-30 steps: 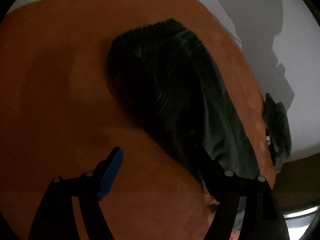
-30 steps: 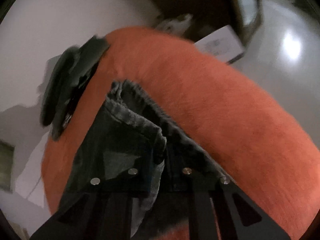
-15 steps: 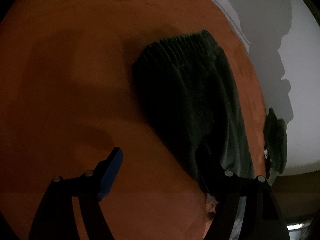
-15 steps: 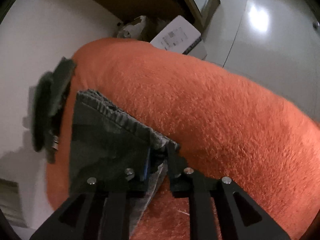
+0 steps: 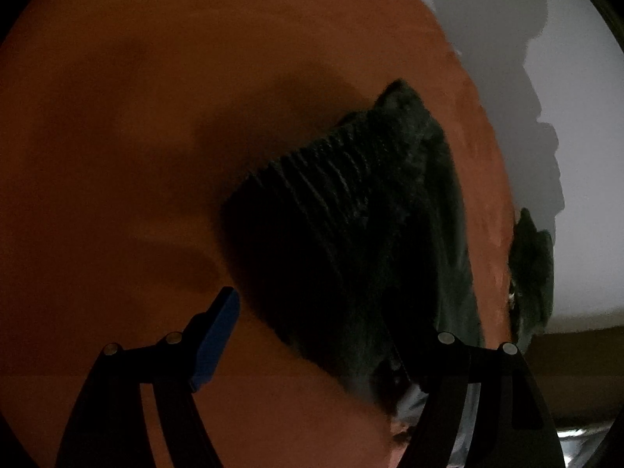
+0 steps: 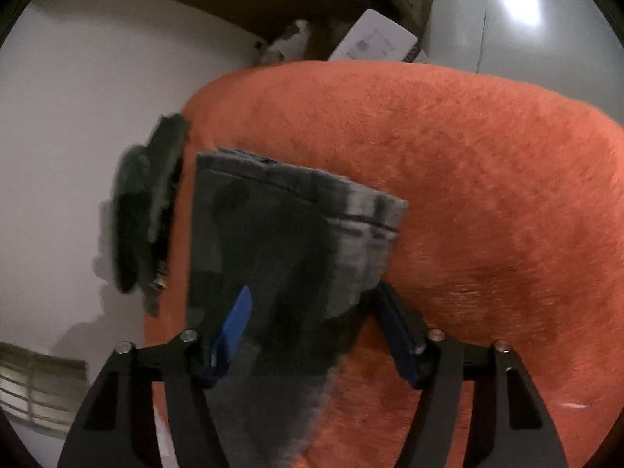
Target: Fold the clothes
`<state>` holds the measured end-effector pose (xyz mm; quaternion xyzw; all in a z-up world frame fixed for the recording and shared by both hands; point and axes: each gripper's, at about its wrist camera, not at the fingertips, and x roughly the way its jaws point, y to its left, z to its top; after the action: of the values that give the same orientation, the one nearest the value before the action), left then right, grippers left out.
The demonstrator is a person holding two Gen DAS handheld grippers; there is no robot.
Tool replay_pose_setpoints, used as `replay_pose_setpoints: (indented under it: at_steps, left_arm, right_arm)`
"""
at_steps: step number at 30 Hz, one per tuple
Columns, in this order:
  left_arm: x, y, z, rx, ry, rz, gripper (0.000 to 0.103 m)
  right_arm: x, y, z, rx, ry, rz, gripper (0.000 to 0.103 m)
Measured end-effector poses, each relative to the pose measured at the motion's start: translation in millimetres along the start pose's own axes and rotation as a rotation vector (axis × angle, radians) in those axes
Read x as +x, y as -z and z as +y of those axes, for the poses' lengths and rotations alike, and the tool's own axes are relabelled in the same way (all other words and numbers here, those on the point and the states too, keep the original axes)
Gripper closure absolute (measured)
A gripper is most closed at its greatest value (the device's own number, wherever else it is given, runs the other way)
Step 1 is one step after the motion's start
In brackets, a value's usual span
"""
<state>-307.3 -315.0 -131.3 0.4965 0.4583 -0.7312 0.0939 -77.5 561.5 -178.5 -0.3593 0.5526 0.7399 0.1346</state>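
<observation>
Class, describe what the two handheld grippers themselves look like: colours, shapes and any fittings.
Both the left gripper and the right gripper have black, angular fingers with triangular cut-outs, small silver screw heads, and blue pads on the inner faces. No cables, markings or sleeves show.

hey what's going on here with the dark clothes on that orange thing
A person with handheld tongs in each hand is folding dark grey shorts on an orange fleece blanket. The right tongs are open, straddling the folded shorts' near end with nothing clamped. The left tongs are open too, one finger out over bare blanket and the other against the fabric's edge. A second dark garment hangs off the blanket's far edge, untouched.
</observation>
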Motion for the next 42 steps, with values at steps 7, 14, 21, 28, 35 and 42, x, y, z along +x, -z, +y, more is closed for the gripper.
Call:
replay_pose_setpoints:
  at_steps: [7, 14, 21, 28, 35, 42]
  left_arm:
    - [-11, 0, 26, -0.142, 0.010, -0.051, 0.063]
    - [-88, 0, 11, -0.075, 0.076, -0.059, 0.076]
    - [-172, 3, 22, 0.069, 0.092, -0.047, 0.076]
    - [-106, 21, 136, -0.064, -0.005, 0.078, 0.072]
    - [-120, 32, 171, -0.127, 0.076, 0.061, 0.051]
    - [-196, 75, 152, -0.044, -0.011, -0.088, 0.042]
  right_arm:
    - [5, -4, 31, -0.119, 0.137, -0.008, 0.094]
    - [-48, -14, 95, -0.216, 0.069, -0.030, 0.096]
    - [-106, -13, 137, -0.270, 0.035, 0.022, 0.097]
    - [-50, 0, 48, -0.252, 0.196, 0.061, 0.097]
    - [-49, 11, 6, -0.248, 0.226, 0.074, 0.088]
    - [-121, 67, 2, 0.005, 0.294, -0.081, 0.057]
